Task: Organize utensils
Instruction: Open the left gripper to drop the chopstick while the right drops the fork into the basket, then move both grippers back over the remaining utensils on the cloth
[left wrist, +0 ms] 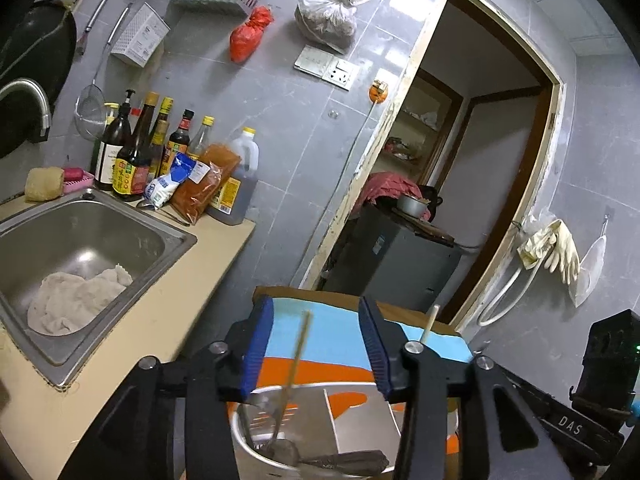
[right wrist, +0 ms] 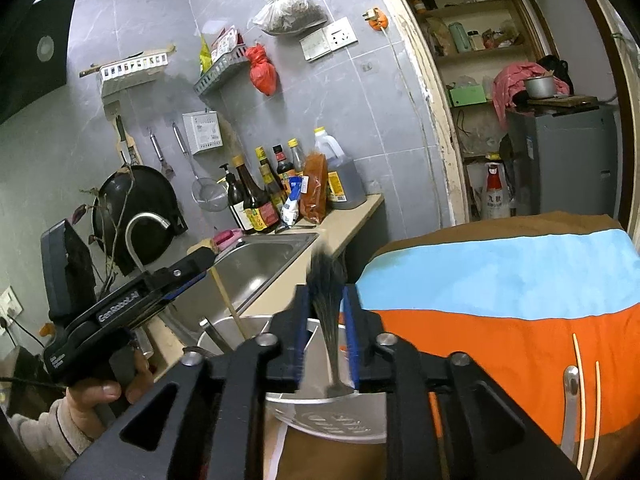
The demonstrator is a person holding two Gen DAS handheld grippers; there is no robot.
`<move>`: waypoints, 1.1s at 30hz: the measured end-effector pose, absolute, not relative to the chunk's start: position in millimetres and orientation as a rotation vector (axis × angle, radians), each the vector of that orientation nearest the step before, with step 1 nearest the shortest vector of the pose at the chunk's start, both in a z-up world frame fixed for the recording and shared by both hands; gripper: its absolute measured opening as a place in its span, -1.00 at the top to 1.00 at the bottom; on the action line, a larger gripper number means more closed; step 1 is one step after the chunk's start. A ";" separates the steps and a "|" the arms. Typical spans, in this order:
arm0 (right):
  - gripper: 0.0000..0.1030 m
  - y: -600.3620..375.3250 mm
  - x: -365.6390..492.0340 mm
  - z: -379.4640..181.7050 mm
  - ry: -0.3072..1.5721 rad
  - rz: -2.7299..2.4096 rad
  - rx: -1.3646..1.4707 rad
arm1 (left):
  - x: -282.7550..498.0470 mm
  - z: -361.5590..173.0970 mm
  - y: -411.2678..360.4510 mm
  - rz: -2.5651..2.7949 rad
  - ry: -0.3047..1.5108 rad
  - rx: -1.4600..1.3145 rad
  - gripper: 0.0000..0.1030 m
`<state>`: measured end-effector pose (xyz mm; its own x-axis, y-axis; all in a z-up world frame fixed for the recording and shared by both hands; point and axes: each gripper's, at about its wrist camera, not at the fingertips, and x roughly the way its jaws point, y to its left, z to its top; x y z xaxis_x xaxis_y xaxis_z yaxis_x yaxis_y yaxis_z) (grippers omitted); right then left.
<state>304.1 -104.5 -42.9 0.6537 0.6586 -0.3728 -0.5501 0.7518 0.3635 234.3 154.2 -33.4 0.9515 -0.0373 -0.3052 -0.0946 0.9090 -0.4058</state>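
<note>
A round metal utensil holder (left wrist: 352,424) with a divider stands on a table with a blue and orange cloth (left wrist: 320,340). A chopstick (left wrist: 298,354) and metal utensils (left wrist: 280,448) stand in it. My left gripper (left wrist: 316,344) is open above the holder, holding nothing. In the right wrist view the holder (right wrist: 332,416) is below my right gripper (right wrist: 326,332), which is shut on a dark-handled metal utensil (right wrist: 330,320), blurred by motion, over the holder. Two chopsticks (right wrist: 580,392) and a metal handle (right wrist: 570,400) lie on the cloth (right wrist: 500,280). The left gripper (right wrist: 192,268) is at the left.
A steel sink (left wrist: 88,240) with a rag is in the counter at left. Sauce bottles (left wrist: 136,156) and packets stand behind it. A pan, strainer and racks hang on the tiled wall. A doorway (left wrist: 460,160) with a grey cabinet is at the right.
</note>
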 end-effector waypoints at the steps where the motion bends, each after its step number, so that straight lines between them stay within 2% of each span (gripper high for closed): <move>1: 0.58 -105.8 302.5 -40.9 0.502 0.691 0.231 | 232.5 -31.2 153.7 0.031 0.310 -0.427 0.06; 6: 0.26 -113.7 294.6 -29.2 0.460 0.686 0.240 | 225.3 -19.6 148.5 0.034 0.284 -0.409 -0.24; 8: 0.13 -119.2 291.0 -24.4 0.442 0.672 0.240 | 222.9 -14.3 142.9 0.037 0.273 -0.392 -0.43; 10: -0.17 -126.8 287.2 -19.6 0.419 0.649 0.241 | 219.6 -8.8 135.5 0.036 0.255 -0.373 -0.66; 13: -0.34 -142.4 276.0 -9.5 0.350 0.576 0.228 | 216.6 -0.7 122.1 0.044 0.228 -0.351 -0.90; 17: -0.51 -163.1 261.1 5.1 0.260 0.478 0.184 | 215.7 7.5 104.5 0.038 0.200 -0.330 -0.98; 24: -0.81 -206.1 243.2 34.4 0.161 0.344 0.150 | 219.5 16.8 65.2 0.016 0.186 -0.260 -0.99; 33: -0.83 -258.3 230.7 44.8 0.153 0.153 0.086 | 220.5 11.9 9.3 -0.033 0.179 -0.248 -0.99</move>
